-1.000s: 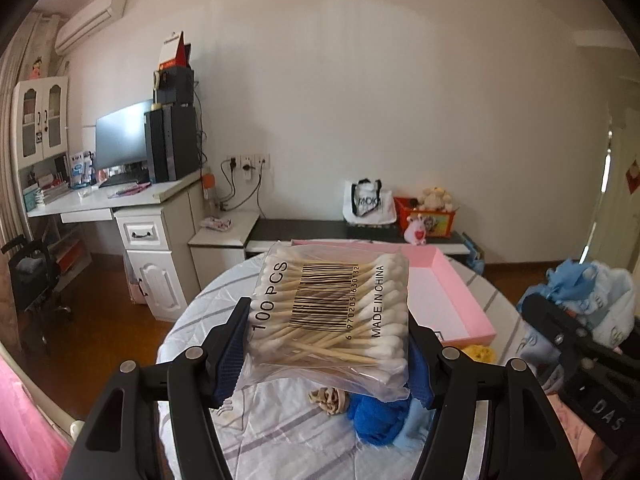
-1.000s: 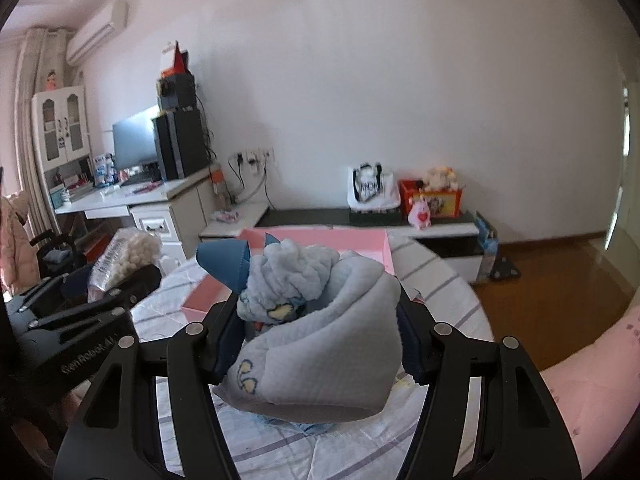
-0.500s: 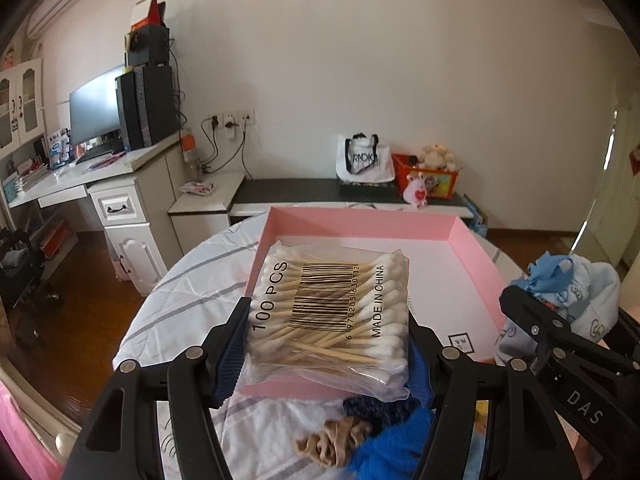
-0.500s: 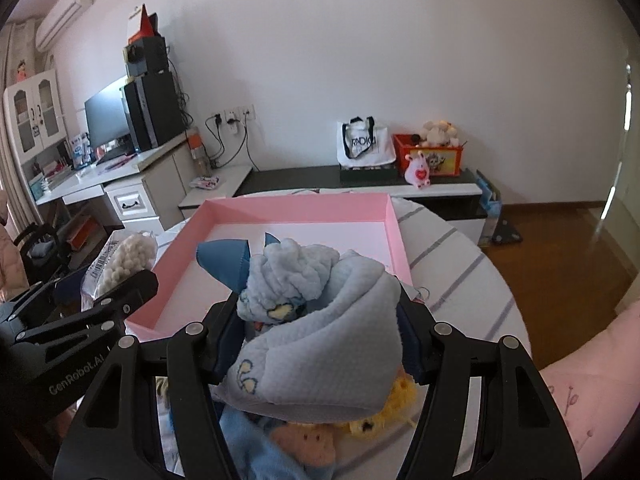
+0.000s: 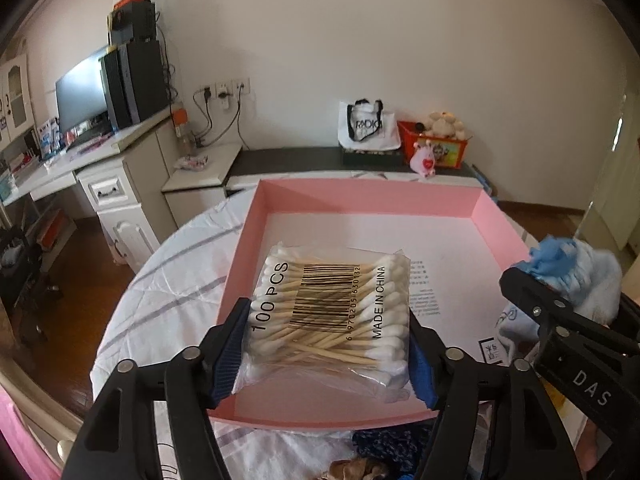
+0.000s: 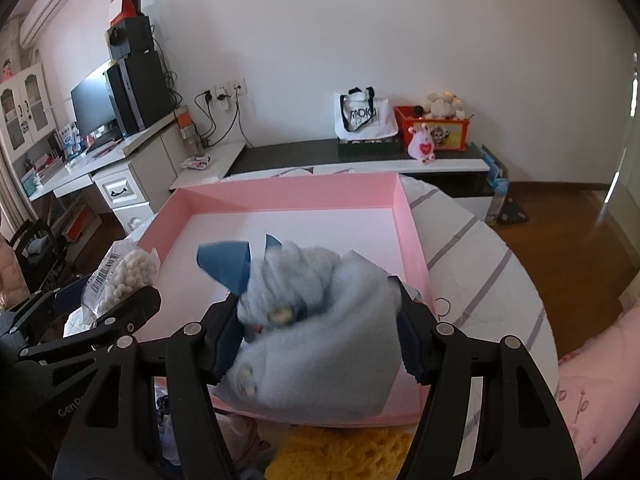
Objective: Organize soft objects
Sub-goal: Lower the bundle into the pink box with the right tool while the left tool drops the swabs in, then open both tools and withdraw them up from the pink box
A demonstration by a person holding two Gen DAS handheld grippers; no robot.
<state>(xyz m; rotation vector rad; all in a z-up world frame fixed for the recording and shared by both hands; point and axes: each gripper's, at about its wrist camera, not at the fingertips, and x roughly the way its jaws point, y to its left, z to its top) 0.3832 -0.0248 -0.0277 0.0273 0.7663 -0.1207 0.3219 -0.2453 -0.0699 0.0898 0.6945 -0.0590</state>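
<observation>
The left tongs [image 5: 326, 344] hold a swab bag [image 5: 330, 312] over the near left part of the pink tray [image 5: 368, 196] on the table [image 5: 172, 292], jaws opening, pads at the bag's sides; the right tongs [image 6: 318, 344] grip a blue plush [image 6: 316, 336] above the tray's near right edge; a yellow knit [image 6: 340, 454] lies below, in front of the tray.

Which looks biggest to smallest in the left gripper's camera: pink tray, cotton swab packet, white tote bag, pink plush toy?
1. pink tray
2. cotton swab packet, enlarged by nearness to the camera
3. white tote bag
4. pink plush toy
</observation>
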